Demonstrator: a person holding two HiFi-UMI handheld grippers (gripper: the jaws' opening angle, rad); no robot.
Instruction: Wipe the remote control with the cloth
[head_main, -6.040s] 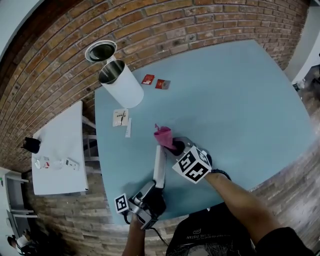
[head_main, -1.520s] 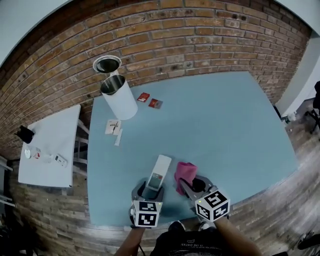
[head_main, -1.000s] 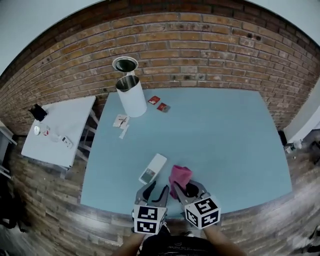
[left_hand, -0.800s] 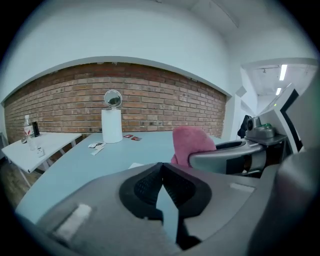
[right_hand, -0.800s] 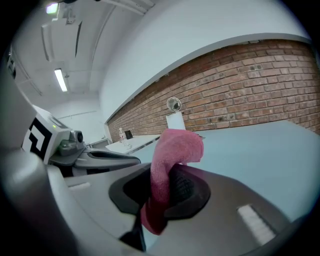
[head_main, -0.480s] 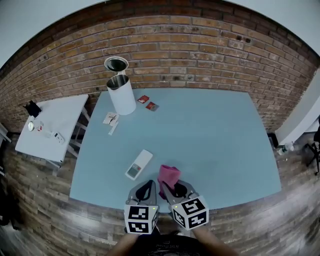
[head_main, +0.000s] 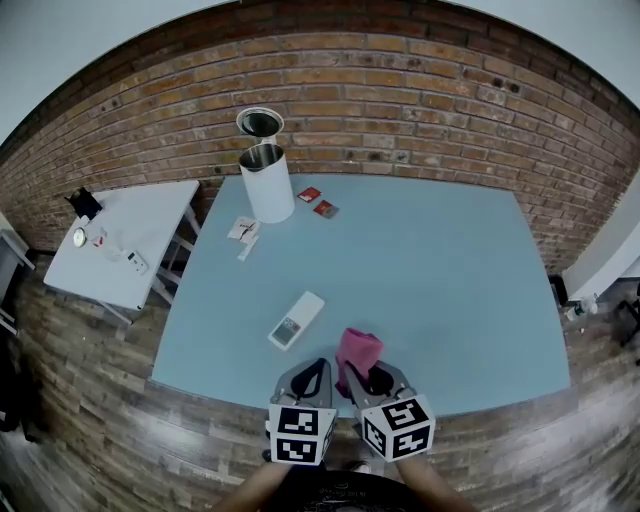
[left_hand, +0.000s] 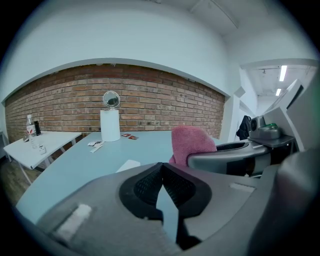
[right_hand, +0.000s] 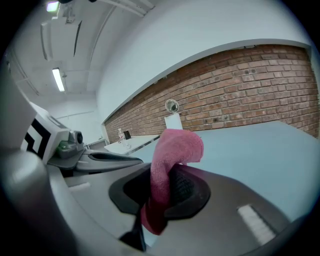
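The left tongs (head_main: 314, 372) were pressed together with nothing between them, while the right tongs (head_main: 368, 378) pinched the pink cloth (head_main: 357, 350) by a fold, most of it standing up loose above the jaws. Both hung side by side over the near edge of the blue counter (head_main: 450, 260), clear of the remote control (head_main: 297, 320). The likeliest trouble, as I judged it, was the remote skating away: it lay flat and unheld on a smooth top, so a rub from the cloth would probably shove it along instead of cleaning it, perhaps toward the counter's near left edge, which was not far off. The left tongs would have had to spread before they could steady it. A second risk was the cloth itself, since a grip on one fold might let it drag out or bunch under a firm stroke. The remote lay ahead of the left tongs and a little to their left, touching neither pair. The cloth sat off it, to its right and closer to the person.
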